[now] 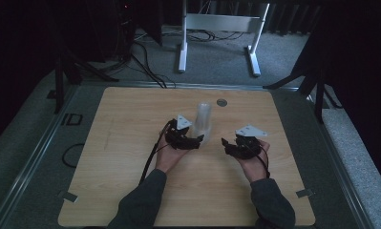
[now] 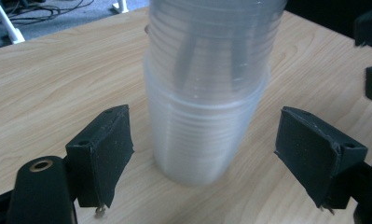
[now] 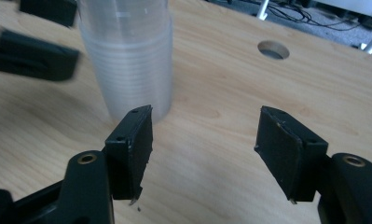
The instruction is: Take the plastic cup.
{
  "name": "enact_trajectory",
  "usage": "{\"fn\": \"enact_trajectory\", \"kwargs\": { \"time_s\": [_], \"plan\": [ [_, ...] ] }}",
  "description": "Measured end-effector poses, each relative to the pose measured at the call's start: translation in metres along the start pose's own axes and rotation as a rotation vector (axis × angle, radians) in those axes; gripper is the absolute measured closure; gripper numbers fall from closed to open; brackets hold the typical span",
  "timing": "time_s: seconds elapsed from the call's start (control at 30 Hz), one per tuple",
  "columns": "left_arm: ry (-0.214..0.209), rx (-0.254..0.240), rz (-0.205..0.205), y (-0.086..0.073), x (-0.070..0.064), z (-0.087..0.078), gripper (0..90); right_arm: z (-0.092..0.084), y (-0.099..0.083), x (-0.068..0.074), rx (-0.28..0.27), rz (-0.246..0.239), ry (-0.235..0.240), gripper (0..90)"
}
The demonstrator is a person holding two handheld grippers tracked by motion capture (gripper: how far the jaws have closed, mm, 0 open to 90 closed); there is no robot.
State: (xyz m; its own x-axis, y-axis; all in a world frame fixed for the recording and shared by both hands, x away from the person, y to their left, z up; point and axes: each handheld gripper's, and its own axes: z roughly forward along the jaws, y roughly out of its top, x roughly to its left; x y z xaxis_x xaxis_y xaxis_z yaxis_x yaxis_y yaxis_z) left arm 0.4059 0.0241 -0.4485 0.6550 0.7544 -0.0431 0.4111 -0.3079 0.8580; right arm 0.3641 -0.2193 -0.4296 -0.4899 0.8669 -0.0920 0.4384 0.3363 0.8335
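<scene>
In the high view, a stack of clear plastic cups (image 1: 204,118) stands upright on the wooden table (image 1: 131,157), just beyond the left gripper (image 1: 194,139), whose jaws reach toward the foot of the stack from the near left. The right gripper (image 1: 228,145) sits apart from the stack, off to its right and nearer the person, with its jaws pointing left toward the other gripper. A round hole (image 1: 221,102) in the tabletop lies beyond the stack. In the left gripper view, the left gripper (image 2: 202,154) has its jaws spread wide, one on each side of the stack of cups (image 2: 202,121); the stack stands between and slightly ahead of the pads, with bare wood showing in the gap on both sides, so nothing is gripped. In the right gripper view, the right gripper (image 3: 202,149) has its jaws parted with only tabletop between them; the stack (image 3: 127,60) stands ahead of the left jaw, outside the gap, and the hole (image 3: 273,49) lies farther ahead, between the two jaws' lines.
</scene>
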Motion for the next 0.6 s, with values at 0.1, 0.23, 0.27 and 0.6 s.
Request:
{"fn": "enact_trajectory", "kwargs": {
  "time_s": [0.1,0.23,0.27,0.6],
  "plan": [
    [-0.015,-0.002,-0.016,0.001,0.000,0.007,17.7,0.001,0.007,0.001,-0.008,-0.006,0.003,34.7],
    [-0.012,0.001,-0.026,0.001,0.000,0.015,17.7,0.003,0.015,0.002,-0.020,-0.006,0.016,34.0],
    [-0.012,0.001,-0.026,0.001,0.000,0.015,17.7,0.003,0.016,0.002,-0.025,-0.001,0.020,34.0],
    [-0.016,-0.037,-0.046,0.000,0.003,0.021,18.5,0.011,0.033,0.006,-0.055,0.004,0.044,34.2]
  ]
}}
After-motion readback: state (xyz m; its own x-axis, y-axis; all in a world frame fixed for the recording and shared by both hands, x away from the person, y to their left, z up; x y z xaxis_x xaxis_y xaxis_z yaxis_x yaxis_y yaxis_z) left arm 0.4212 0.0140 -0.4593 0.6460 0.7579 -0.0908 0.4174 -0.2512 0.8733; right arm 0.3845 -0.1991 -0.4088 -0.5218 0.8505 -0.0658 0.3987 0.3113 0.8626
